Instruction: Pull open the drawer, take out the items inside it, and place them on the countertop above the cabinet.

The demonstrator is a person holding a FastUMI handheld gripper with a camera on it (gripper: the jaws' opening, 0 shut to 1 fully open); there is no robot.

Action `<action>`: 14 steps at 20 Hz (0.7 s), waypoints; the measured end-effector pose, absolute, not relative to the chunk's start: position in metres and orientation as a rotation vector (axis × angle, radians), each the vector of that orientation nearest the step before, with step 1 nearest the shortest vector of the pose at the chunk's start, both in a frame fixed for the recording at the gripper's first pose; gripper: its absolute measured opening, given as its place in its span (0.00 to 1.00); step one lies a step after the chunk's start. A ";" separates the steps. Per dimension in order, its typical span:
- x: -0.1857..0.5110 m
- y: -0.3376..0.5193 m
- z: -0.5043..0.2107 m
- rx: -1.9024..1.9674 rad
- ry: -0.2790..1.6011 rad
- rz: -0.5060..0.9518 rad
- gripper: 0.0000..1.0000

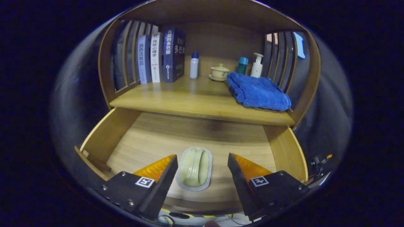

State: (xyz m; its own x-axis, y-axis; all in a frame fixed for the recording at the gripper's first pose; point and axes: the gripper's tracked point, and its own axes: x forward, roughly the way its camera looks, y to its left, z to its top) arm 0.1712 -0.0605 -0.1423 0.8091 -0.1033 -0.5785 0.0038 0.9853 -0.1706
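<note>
The wooden drawer (148, 135) stands pulled out below the countertop (189, 101). On its floor lies a pale green oblong item in a whitish tray (194, 168), near the drawer's front. My gripper (202, 162) hovers over it, open, with the item showing in the gap between the two orange-and-black fingers (164, 170), closer to the left one. Neither finger touches it.
On the countertop sit a folded blue towel (257, 91) at the right, several upright books (161, 56) at the left, a white bottle (194, 65), a lidded cup on a saucer (219, 72), a teal bottle (242, 65) and a pump bottle (257, 65). Slatted side walls flank it.
</note>
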 end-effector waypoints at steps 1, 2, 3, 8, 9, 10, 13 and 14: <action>0.175 -0.060 -0.150 -0.156 0.656 -0.057 0.95; 0.177 -0.060 -0.158 -0.141 0.685 -0.058 0.95; 0.180 -0.057 -0.165 -0.125 0.706 -0.056 0.95; 0.188 -0.055 -0.196 -0.082 0.805 -0.060 0.53; 0.187 -0.053 -0.196 -0.052 0.817 -0.042 0.42; 0.189 -0.051 -0.195 -0.035 0.813 -0.017 0.31; 0.189 -0.046 -0.192 -0.028 0.781 0.045 0.14; 0.188 -0.046 -0.192 -0.038 0.768 0.055 0.14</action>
State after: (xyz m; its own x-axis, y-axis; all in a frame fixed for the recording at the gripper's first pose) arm 0.1882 -0.0458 -0.1922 0.7181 0.0358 -0.6950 -0.0634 0.9979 -0.0142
